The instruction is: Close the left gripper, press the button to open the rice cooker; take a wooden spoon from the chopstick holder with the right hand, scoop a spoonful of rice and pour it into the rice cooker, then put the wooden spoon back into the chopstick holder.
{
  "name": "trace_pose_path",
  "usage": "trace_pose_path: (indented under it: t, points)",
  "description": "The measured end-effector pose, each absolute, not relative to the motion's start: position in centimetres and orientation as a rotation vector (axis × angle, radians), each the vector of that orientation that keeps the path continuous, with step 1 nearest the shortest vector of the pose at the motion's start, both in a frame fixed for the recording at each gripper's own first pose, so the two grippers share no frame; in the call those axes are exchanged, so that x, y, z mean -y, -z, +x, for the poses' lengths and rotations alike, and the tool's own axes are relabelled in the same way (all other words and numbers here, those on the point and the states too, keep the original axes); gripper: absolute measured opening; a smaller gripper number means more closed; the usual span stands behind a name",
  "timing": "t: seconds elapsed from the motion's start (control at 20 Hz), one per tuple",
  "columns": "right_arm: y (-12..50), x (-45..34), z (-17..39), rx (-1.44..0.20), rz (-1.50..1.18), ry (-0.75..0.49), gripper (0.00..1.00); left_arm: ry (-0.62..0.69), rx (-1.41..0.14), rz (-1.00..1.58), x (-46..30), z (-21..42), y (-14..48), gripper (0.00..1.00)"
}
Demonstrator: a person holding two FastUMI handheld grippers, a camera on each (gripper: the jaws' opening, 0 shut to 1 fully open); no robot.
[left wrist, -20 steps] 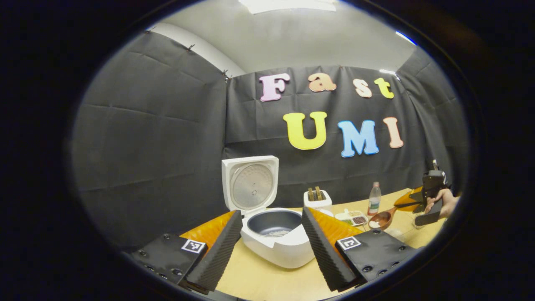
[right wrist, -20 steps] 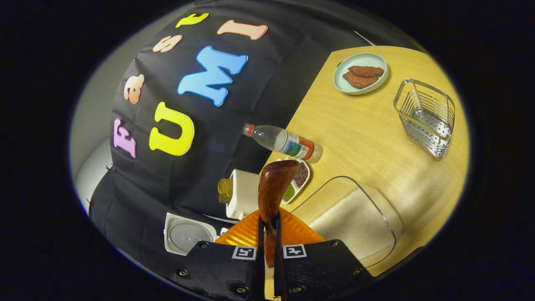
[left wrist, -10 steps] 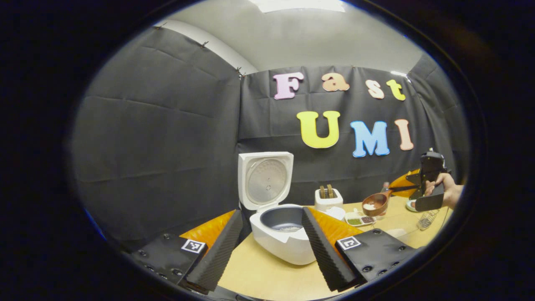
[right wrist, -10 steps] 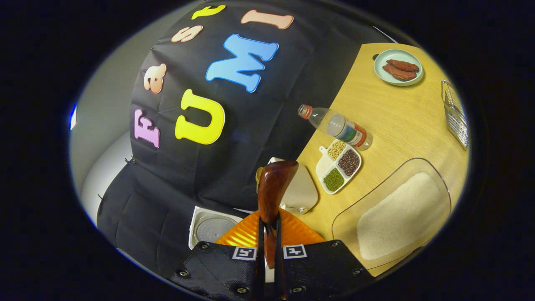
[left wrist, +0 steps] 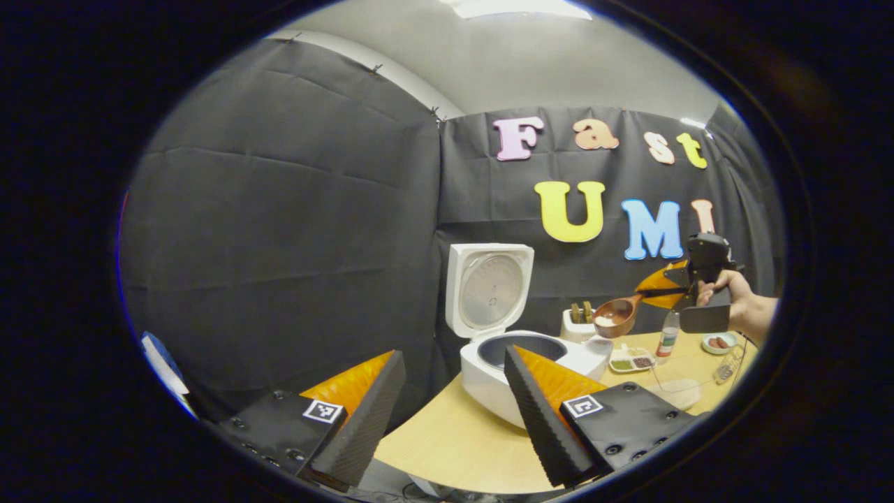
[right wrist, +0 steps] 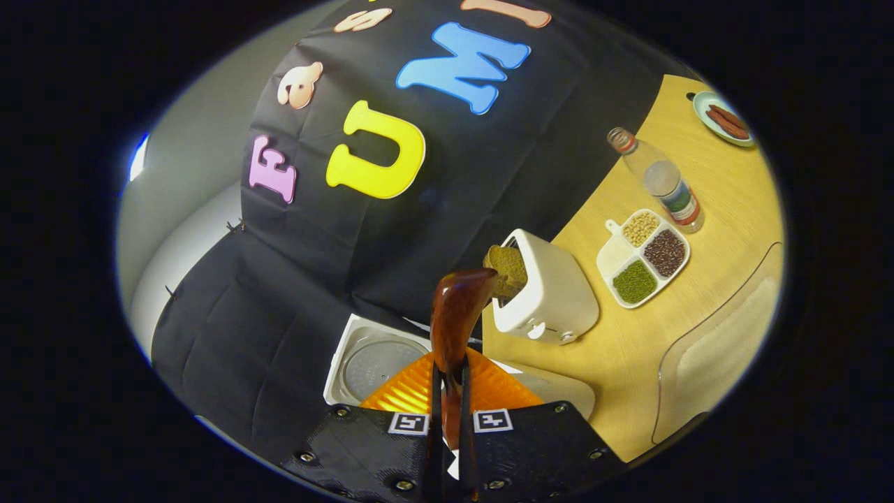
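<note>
Spoon (right wrist: pixel 457 321) bowl edge-on above right tool (right wrist: pixel 447 419), rice hidden.

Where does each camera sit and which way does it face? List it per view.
Left gripper view: rides the open left gripper, facing the open rice cooker; farther off, a hand carrying the wooden spoon.
Right gripper view: rides the right gripper, rolled sideways, looking along the clamped spoon toward the chopstick holder.
Shared: cooker, holder, spoon.
</note>
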State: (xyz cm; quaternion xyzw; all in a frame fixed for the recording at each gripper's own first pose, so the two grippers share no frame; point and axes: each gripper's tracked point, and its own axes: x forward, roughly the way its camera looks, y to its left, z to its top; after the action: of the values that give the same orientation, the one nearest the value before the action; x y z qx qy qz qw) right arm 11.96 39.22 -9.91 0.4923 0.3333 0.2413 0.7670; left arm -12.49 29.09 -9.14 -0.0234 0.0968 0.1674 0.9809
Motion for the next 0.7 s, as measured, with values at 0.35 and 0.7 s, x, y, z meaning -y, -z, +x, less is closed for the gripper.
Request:
trace_pose_path:
  t: [0.35, 0.7]
  points:
    - [10.0, -46.7, 13.5, -0.718, 0.962, -0.610, 0.09, -0.409, -0.221, -0.051, -31.3, -15.1, 9.8, 0.98]
    - [11.5, -52.3, 14.5, -0.730, 0.860, -0.637, 0.09, -0.469, -0.243, -0.037, -32.4, -16.2, 10.3, 0.99]
